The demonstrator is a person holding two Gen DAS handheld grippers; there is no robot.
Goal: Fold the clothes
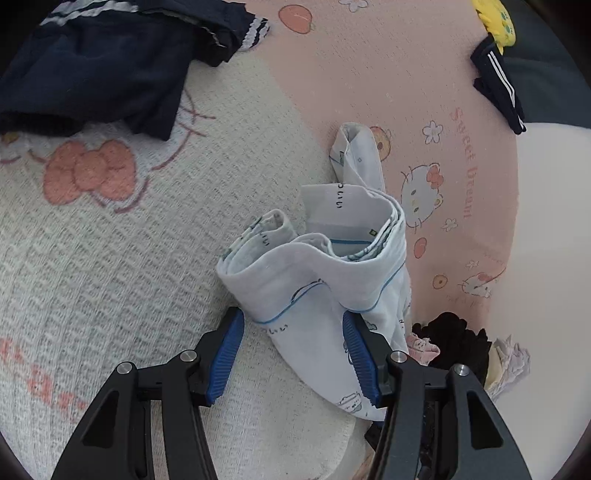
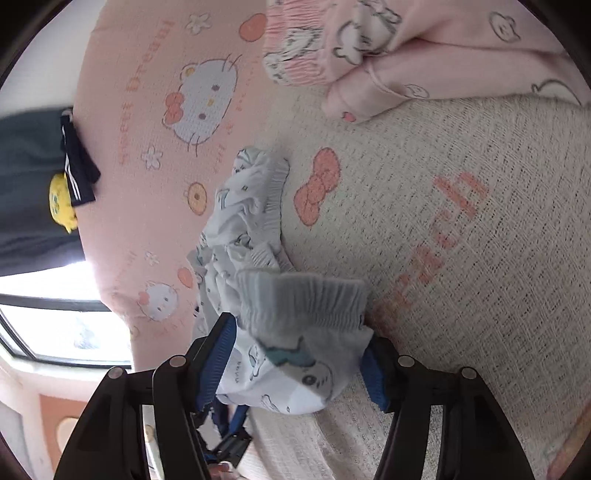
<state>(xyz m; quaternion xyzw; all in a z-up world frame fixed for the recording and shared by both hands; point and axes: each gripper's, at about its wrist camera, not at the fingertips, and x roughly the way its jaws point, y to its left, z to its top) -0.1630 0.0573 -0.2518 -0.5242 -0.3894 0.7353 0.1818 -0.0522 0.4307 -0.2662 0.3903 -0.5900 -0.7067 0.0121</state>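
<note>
A white printed garment with blue piping (image 1: 317, 280) lies bunched in loose folds on the Hello Kitty bedspread (image 1: 110, 240). In the left wrist view my left gripper (image 1: 291, 317) straddles its near end, and the blue pads touch the folded cloth on both sides. In the right wrist view the same white garment (image 2: 295, 354), with a grey ribbed cuff (image 2: 303, 302), fills the gap between the pads of my right gripper (image 2: 299, 328), which is closed on it. The rest of the garment trails away up the bed.
A navy garment (image 1: 92, 66) lies at the far left. A dark striped piece (image 1: 498, 85) and a yellow plush toy (image 1: 495, 18) sit at the bed's edge. Black and pale items (image 1: 454, 339) lie near the left gripper. Pink pyjamas (image 2: 406, 48) lie ahead of the right gripper; a window (image 2: 55, 321) is on the left.
</note>
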